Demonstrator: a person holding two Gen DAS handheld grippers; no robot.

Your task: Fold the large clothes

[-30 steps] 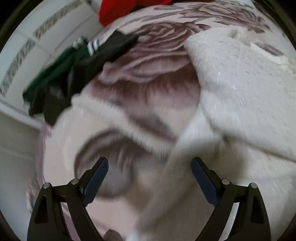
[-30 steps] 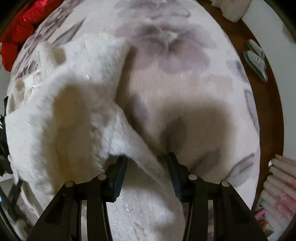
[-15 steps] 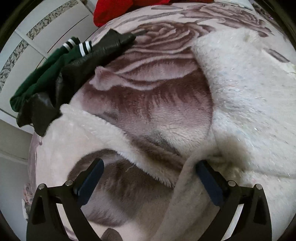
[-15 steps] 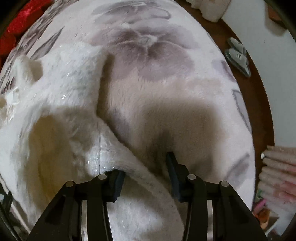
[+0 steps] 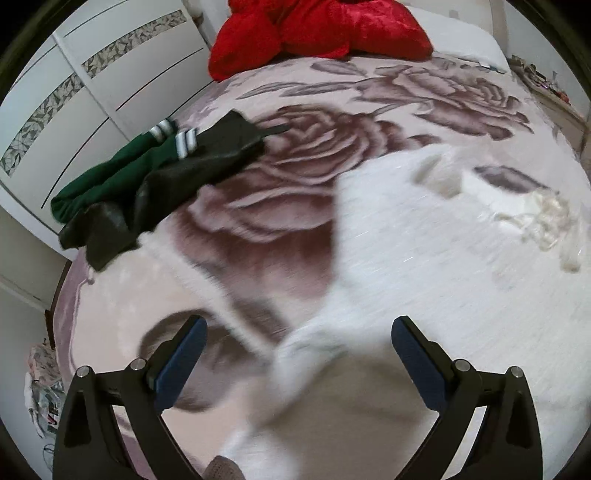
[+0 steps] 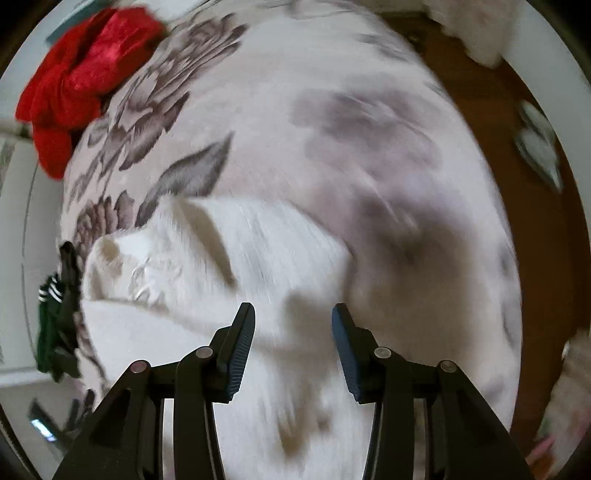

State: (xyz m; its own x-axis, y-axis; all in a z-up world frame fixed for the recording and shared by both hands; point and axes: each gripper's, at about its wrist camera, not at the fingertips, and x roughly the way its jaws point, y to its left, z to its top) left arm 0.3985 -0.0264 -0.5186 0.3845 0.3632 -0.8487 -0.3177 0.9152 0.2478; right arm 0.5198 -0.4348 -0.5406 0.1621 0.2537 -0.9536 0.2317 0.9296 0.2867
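A large fluffy white garment [image 5: 436,236] lies spread on the rose-patterned blanket [image 5: 303,147] of a bed. It also shows in the right wrist view [image 6: 258,251], with its collar toward the left. My left gripper [image 5: 299,354] is open above the garment's left edge, where a white fold runs between its fingers. My right gripper [image 6: 293,328] is open above the garment's near part, with nothing in it. Both views are blurred by motion.
A green and black jacket [image 5: 147,184] lies at the bed's left edge by a white wardrobe [image 5: 74,81]. Red pillows [image 5: 317,33] sit at the head of the bed. In the right wrist view, slippers [image 6: 539,147] lie on the brown floor beside the bed.
My right gripper has let go of the white garment's fold and opened. Both grippers have risen and pulled back, so more of the bed shows.
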